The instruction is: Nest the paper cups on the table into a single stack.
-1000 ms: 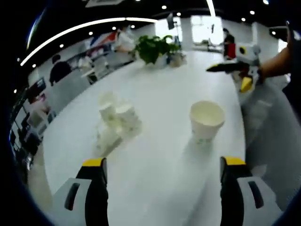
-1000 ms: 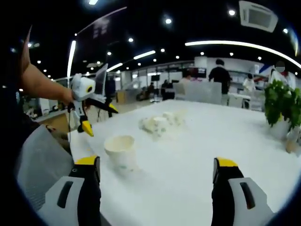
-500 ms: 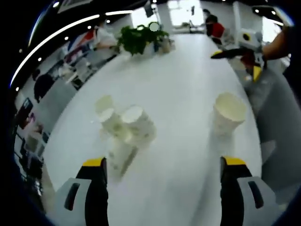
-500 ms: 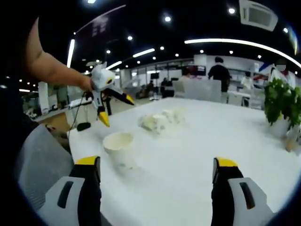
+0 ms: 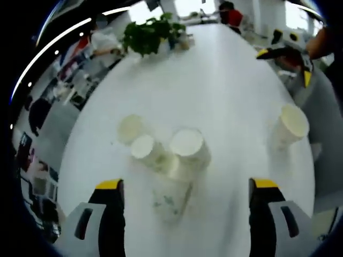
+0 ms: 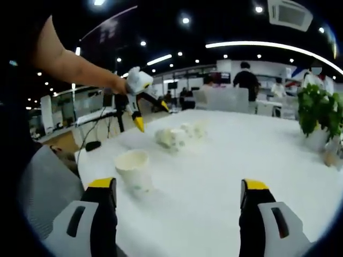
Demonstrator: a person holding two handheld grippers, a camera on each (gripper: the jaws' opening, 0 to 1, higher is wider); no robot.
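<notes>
A cluster of white paper cups (image 5: 187, 147) stands mid-table, one of them lying on its side (image 5: 169, 198). My left gripper (image 5: 186, 184) hovers open above this cluster, its jaws wide on either side and holding nothing. A single upright cup (image 5: 289, 126) stands apart near the table's edge. In the right gripper view that single cup (image 6: 134, 168) is just ahead of my open, empty right gripper (image 6: 177, 184), off its left jaw. The cluster (image 6: 174, 136) lies farther back, with the left gripper (image 6: 151, 115) above it. The right gripper (image 5: 284, 66) also shows in the left gripper view.
The long white table (image 6: 230, 160) runs away from me. A potted green plant (image 6: 319, 115) (image 5: 147, 35) stands at its far end. A grey chair back (image 6: 43, 182) sits at the near edge. People and desks fill the background.
My left gripper has moved forward and over the cup cluster, which now lies right between its jaws. The right gripper has barely moved.
</notes>
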